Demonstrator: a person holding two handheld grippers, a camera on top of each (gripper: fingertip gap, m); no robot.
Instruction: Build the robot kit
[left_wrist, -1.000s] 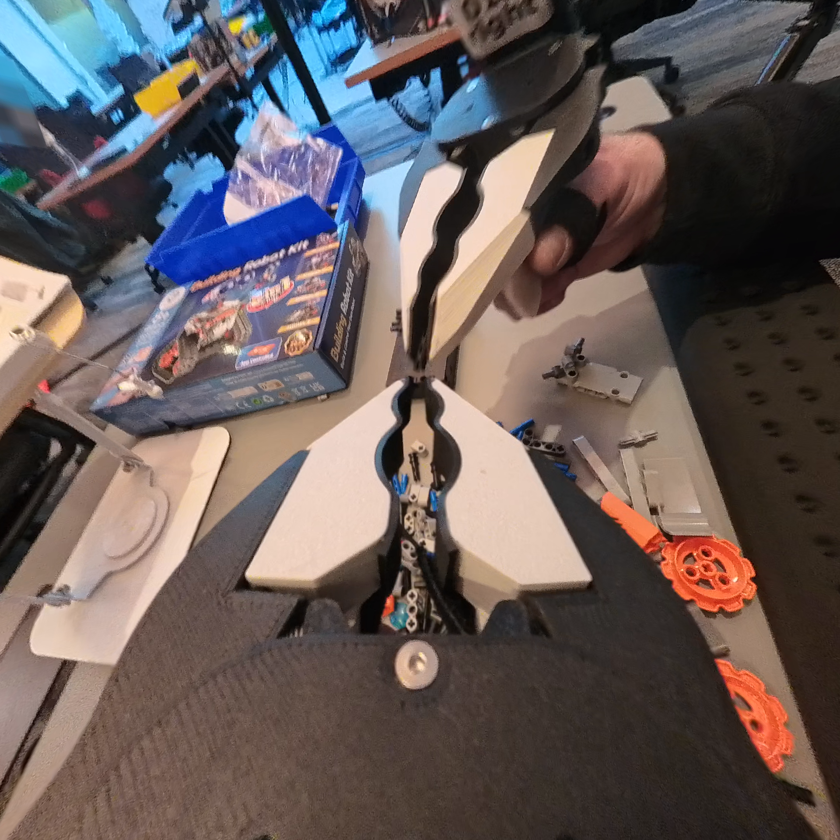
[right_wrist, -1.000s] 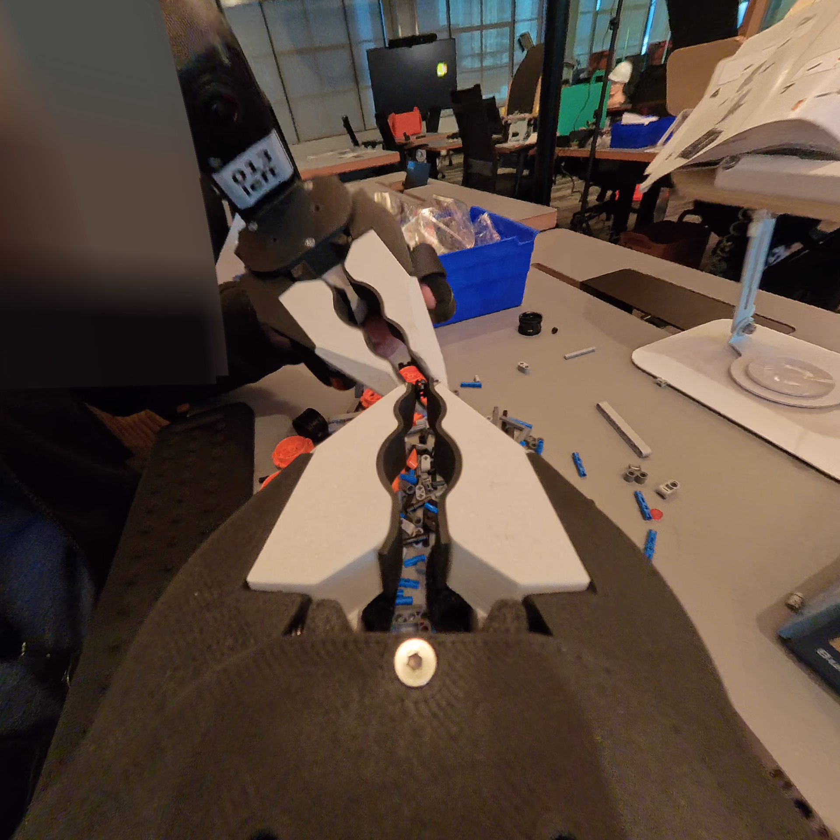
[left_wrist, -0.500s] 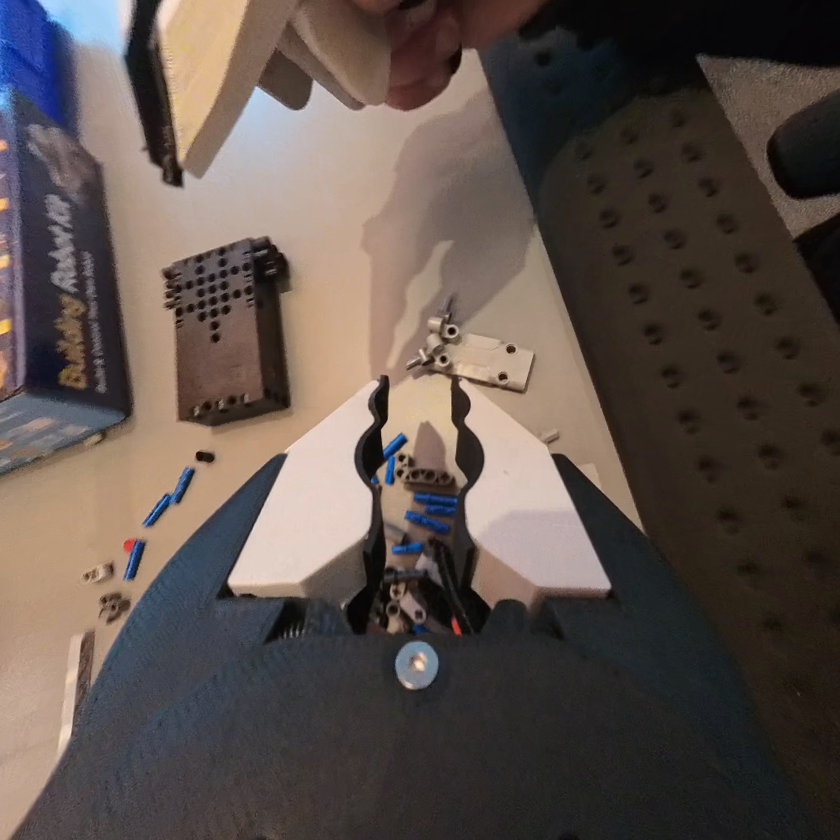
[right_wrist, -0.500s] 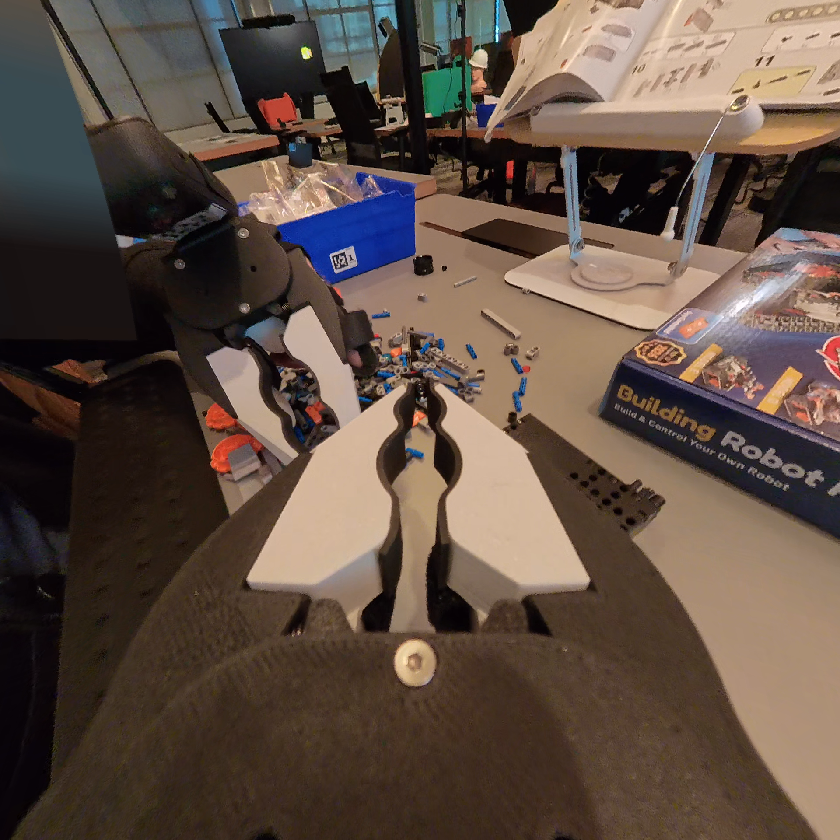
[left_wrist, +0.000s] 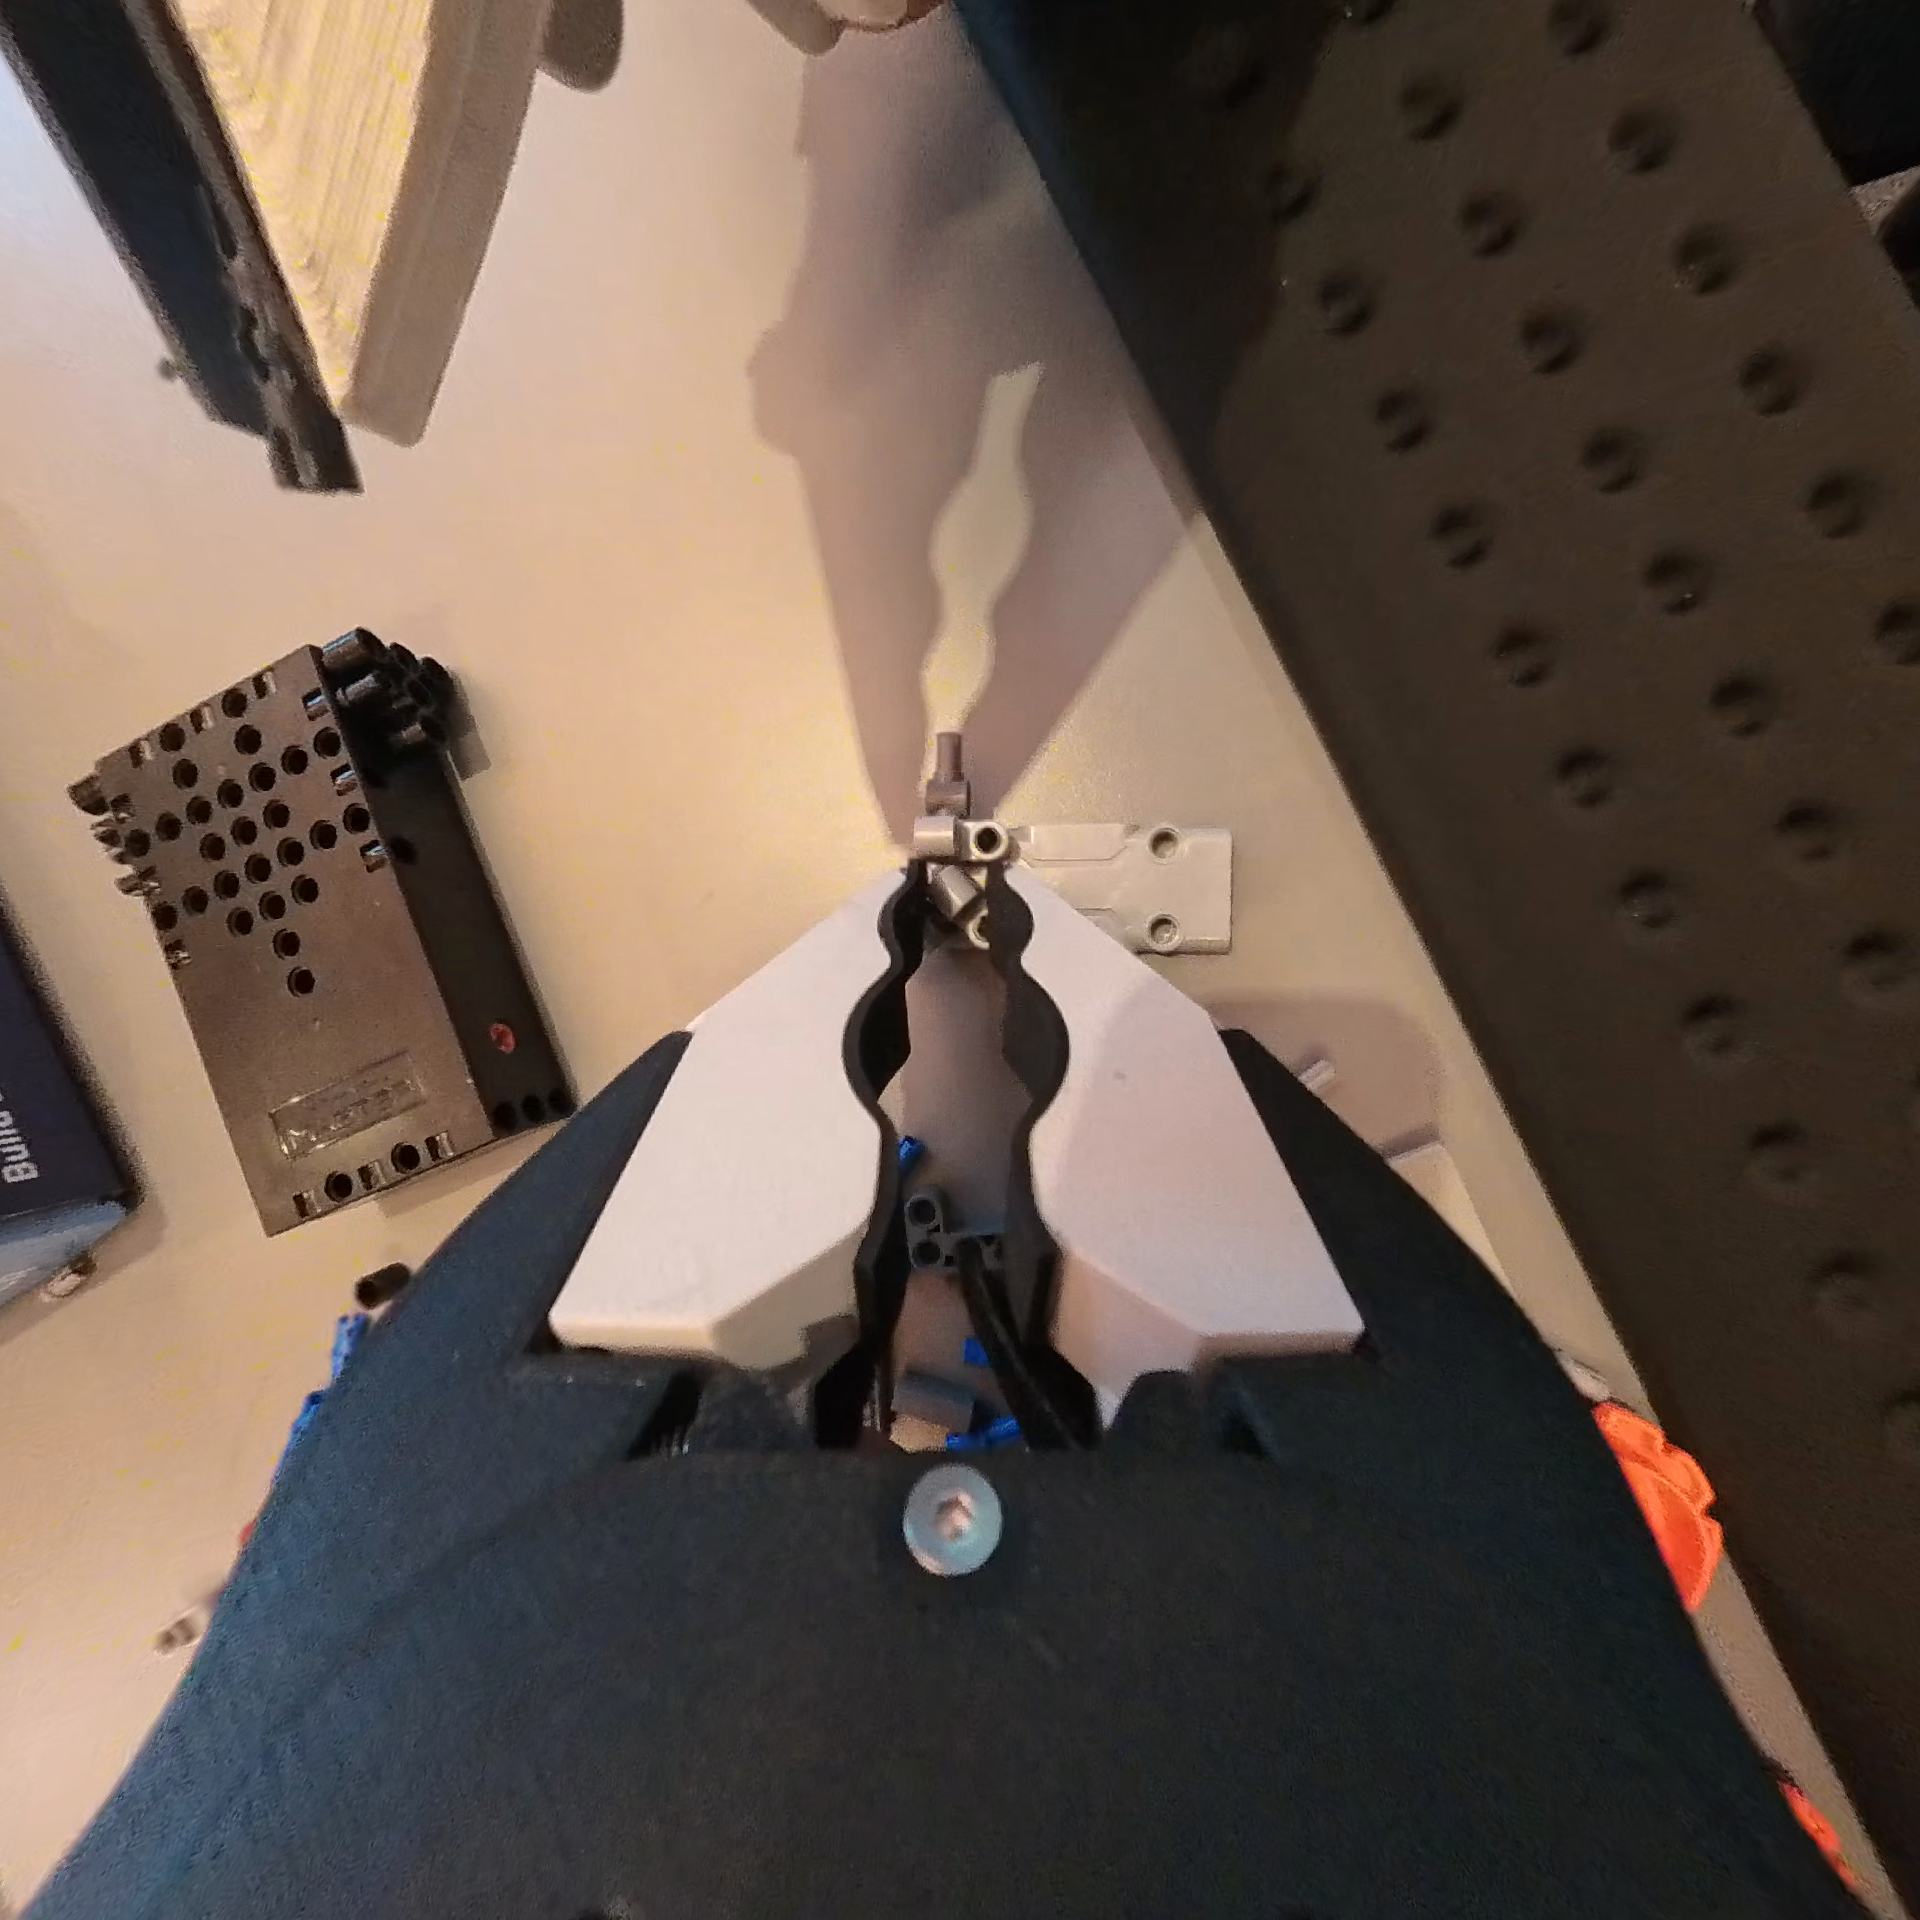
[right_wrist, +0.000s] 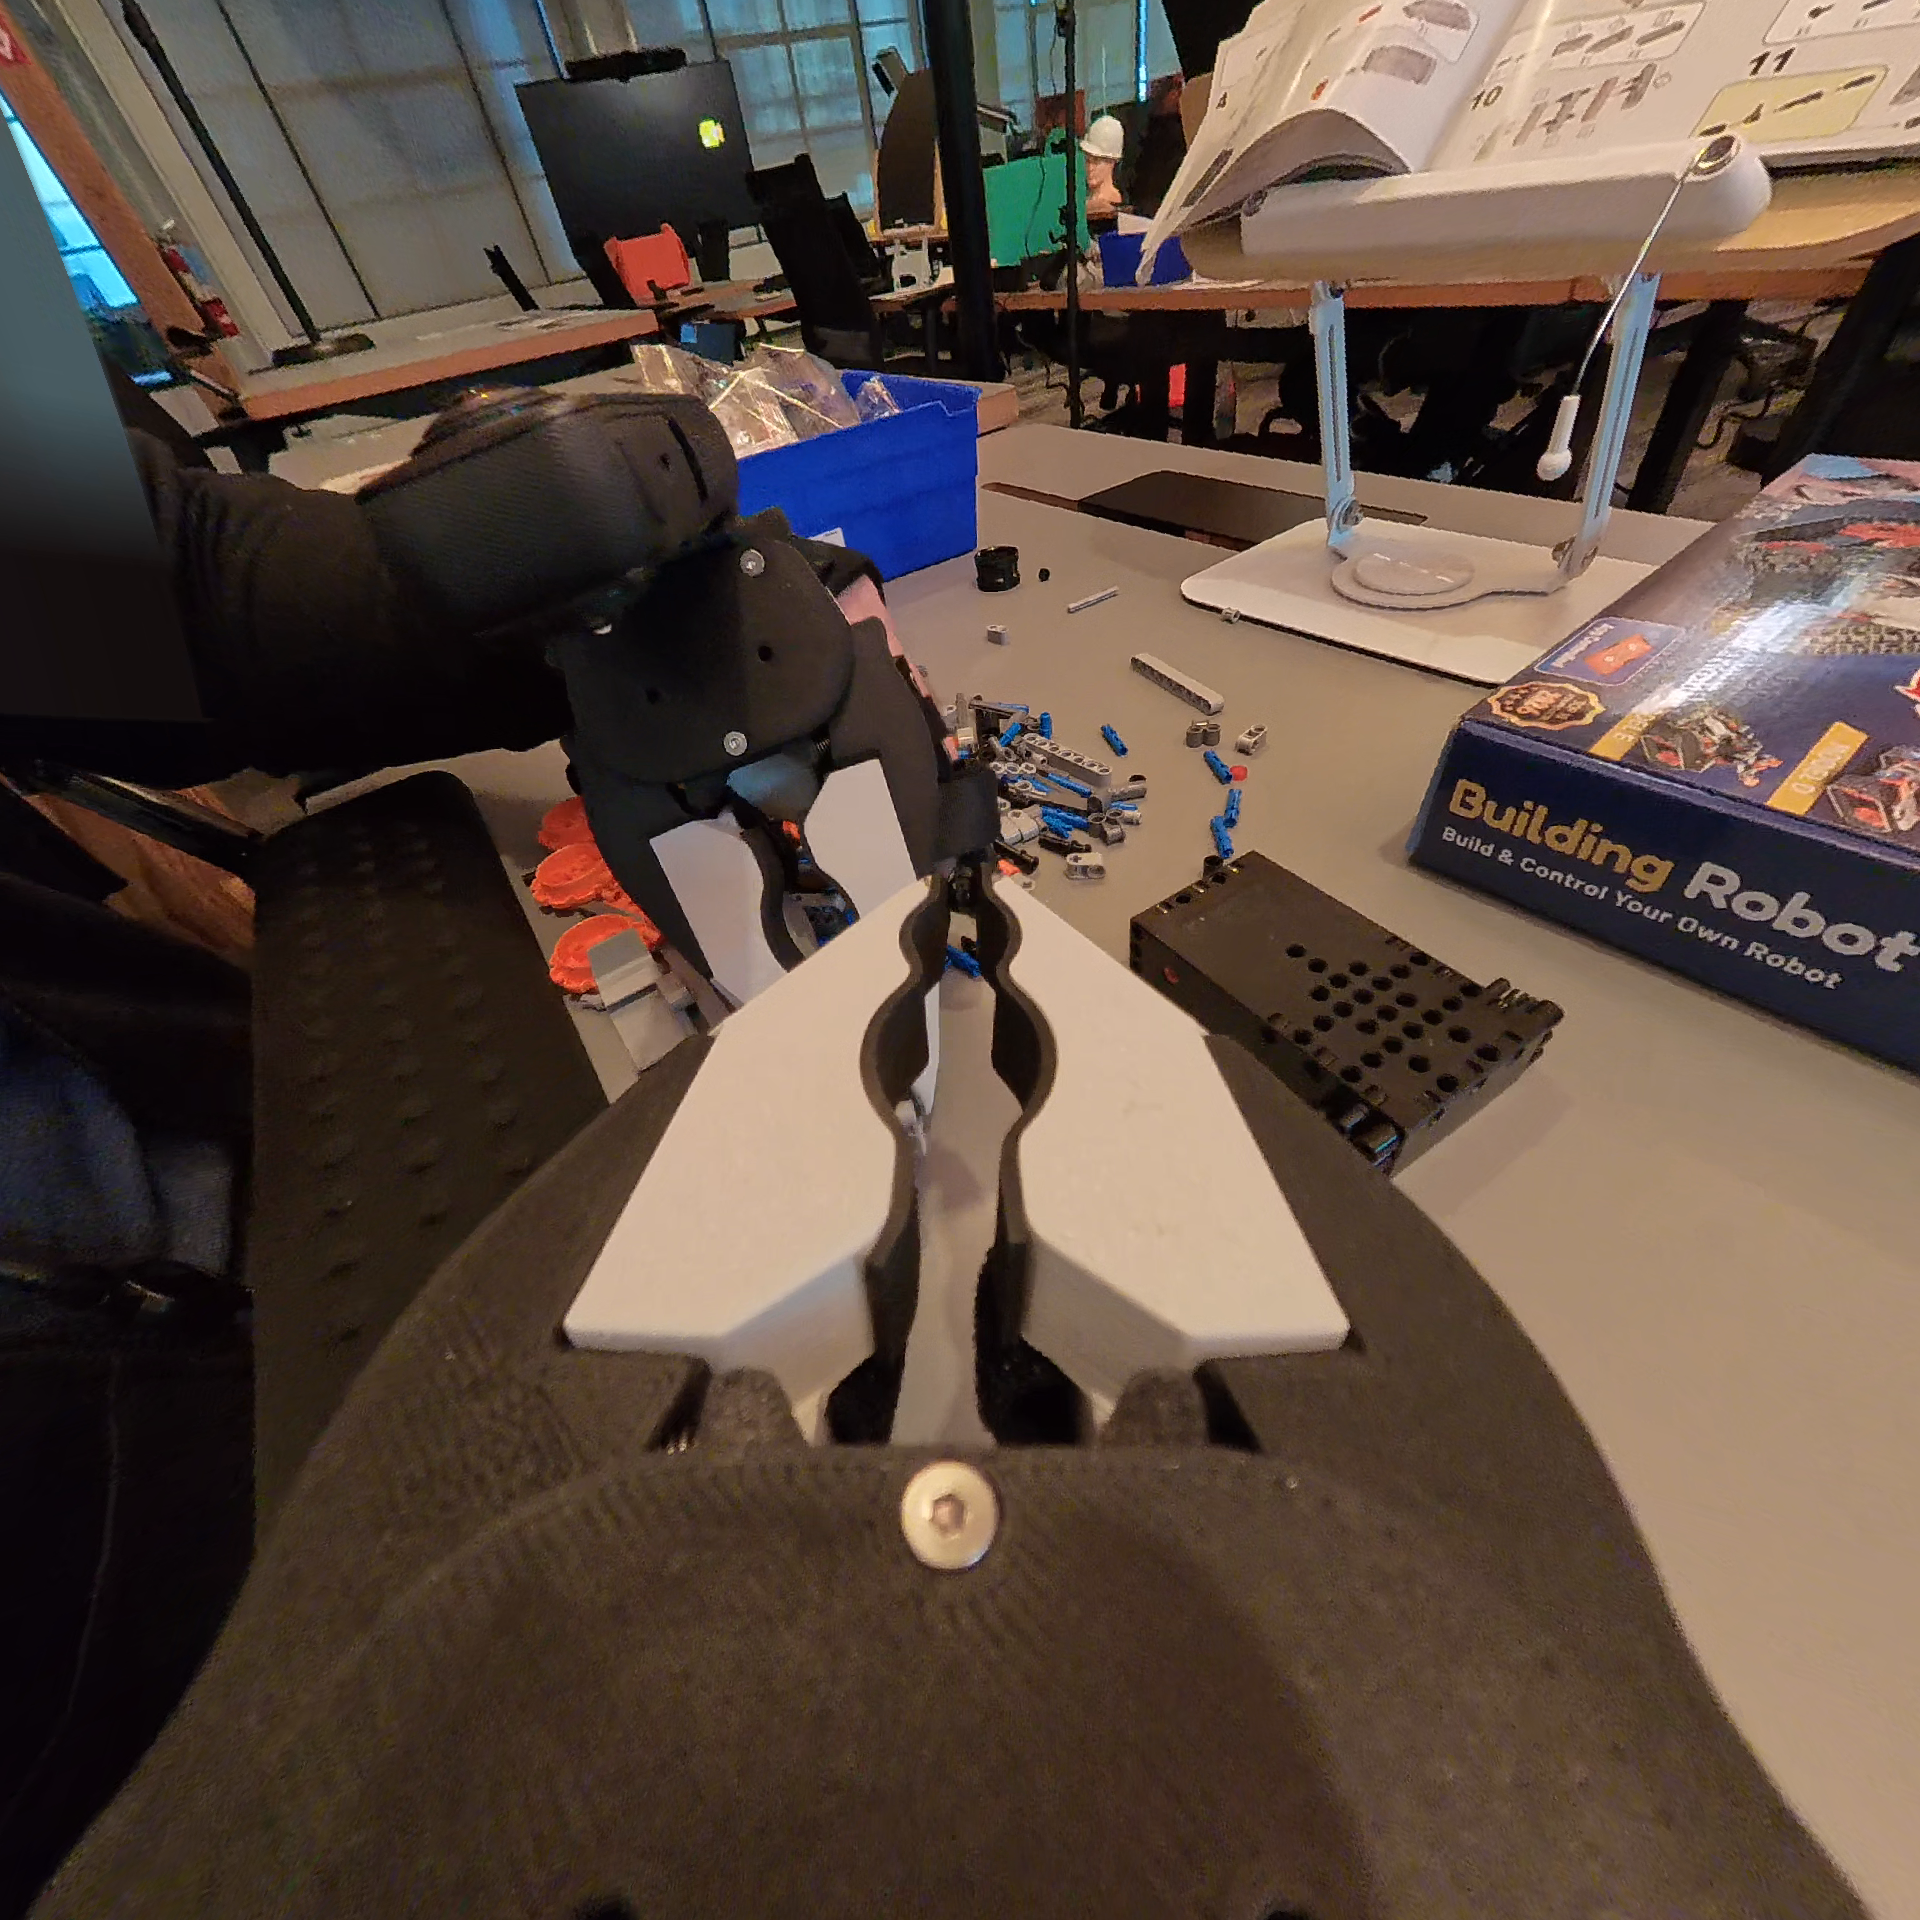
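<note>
**At centre frame, left gripper on a grey connector assembly**

At the centre of the left wrist view, the left gripper (left_wrist: 951, 883) points down at the grey table (left_wrist: 644, 582), its two tips set on either side of a small grey connector assembly (left_wrist: 961, 847). A narrow gap shows between the fingers, and the cluster of connectors sits in that gap at the tips; whether the tips actually pinch it cannot be told. Just right of the tips a flat grey plate (left_wrist: 1164, 883), joined to the cluster, lies on the table. At left centre lies a black perforated block (left_wrist: 301, 935), with the corner of a blue kit box (left_wrist: 42, 1132) at the left edge. Blue pins (left_wrist: 982, 1434) and a dark grey beam (left_wrist: 930, 1226) show low between the fingers. An orange gear (left_wrist: 1652, 1507) peeks out at right, beside a black dotted mat (left_wrist: 1558, 623). The right gripper (left_wrist: 281, 239) hangs blurred in the upper left.

In the right wrist view, the right gripper (right_wrist: 961, 883) stands slightly apart, gripping nothing, above the table. Left of centre, the left gripper (right_wrist: 769, 914) is held by a dark-sleeved hand (right_wrist: 862, 613). Behind it lie a scatter of small parts (right_wrist: 1070, 779), a blue bin (right_wrist: 883, 478) and, at upper right, a white book stand (right_wrist: 1434, 582) with an open booklet (right_wrist: 1507, 73).
</note>
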